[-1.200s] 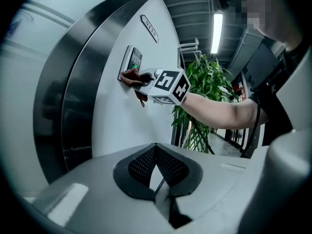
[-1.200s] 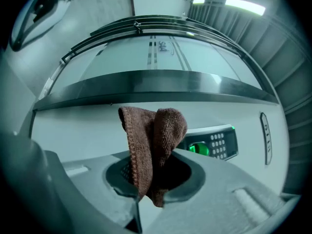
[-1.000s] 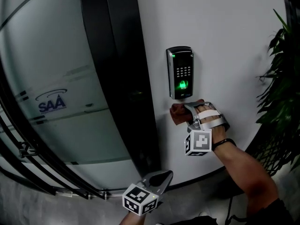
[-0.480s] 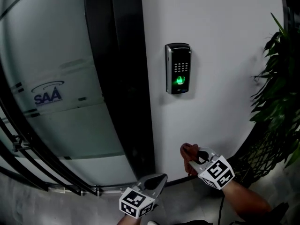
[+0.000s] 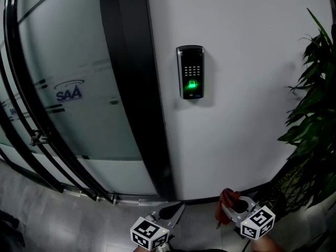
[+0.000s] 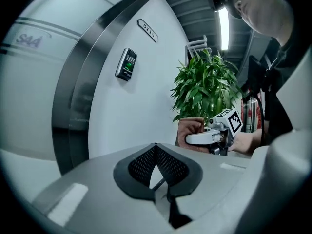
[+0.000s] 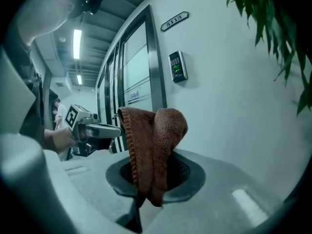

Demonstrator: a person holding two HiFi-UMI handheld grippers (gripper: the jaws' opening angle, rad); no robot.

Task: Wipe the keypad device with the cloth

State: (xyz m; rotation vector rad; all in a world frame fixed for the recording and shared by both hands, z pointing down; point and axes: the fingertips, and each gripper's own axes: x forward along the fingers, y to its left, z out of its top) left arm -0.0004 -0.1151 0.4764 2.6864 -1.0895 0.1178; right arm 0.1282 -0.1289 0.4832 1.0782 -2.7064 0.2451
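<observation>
The keypad device (image 5: 190,72) hangs on the white wall (image 5: 247,88) in the upper middle of the head view, its green light on and nothing touching it. The cloth (image 7: 152,140), brown and folded, sits at that view's bottom edge, well below the device. It is pinched between the closed jaws of the right gripper (image 7: 151,182). The left gripper (image 6: 157,160), at bottom centre, has its jaws together on nothing.

With the cloth this far from the device, no wiping is under way. I cannot judge whether a wipe is finished or yet to come.

Only the head view shows the device face-on, between the glass door (image 5: 79,98) at left and the plant (image 5: 315,114) at right. The right gripper view alone shows the cloth's fold standing above the jaws. The left gripper view shows that gripper side-on, against the plant.
</observation>
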